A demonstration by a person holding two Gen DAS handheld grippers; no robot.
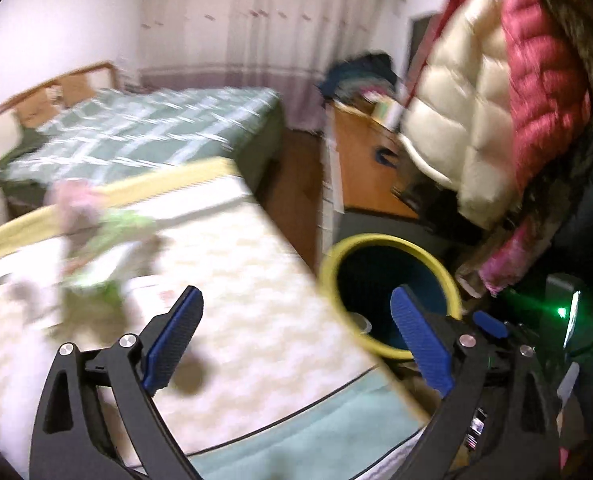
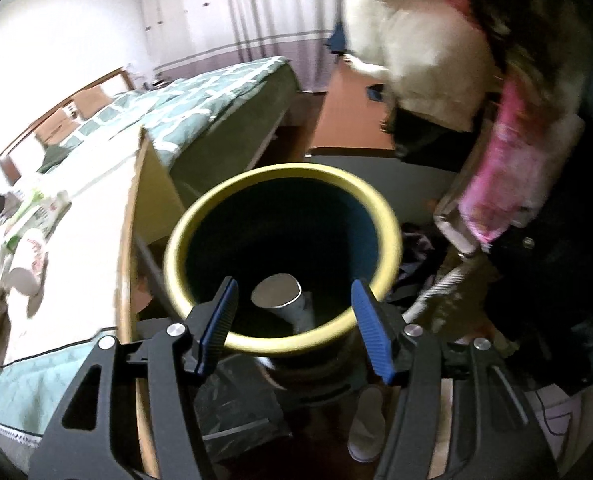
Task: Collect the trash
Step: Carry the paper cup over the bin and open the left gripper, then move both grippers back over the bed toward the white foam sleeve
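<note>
Oddly, no writing reads clearly (blur); both grippers' jaws gape empty near the bin (image 2: 380, 208).

Green checked bed (image 1: 144, 128), hanging padded coats (image 1: 496, 112), orange cabinet (image 1: 360, 168), curtains (image 1: 256, 20)
</note>
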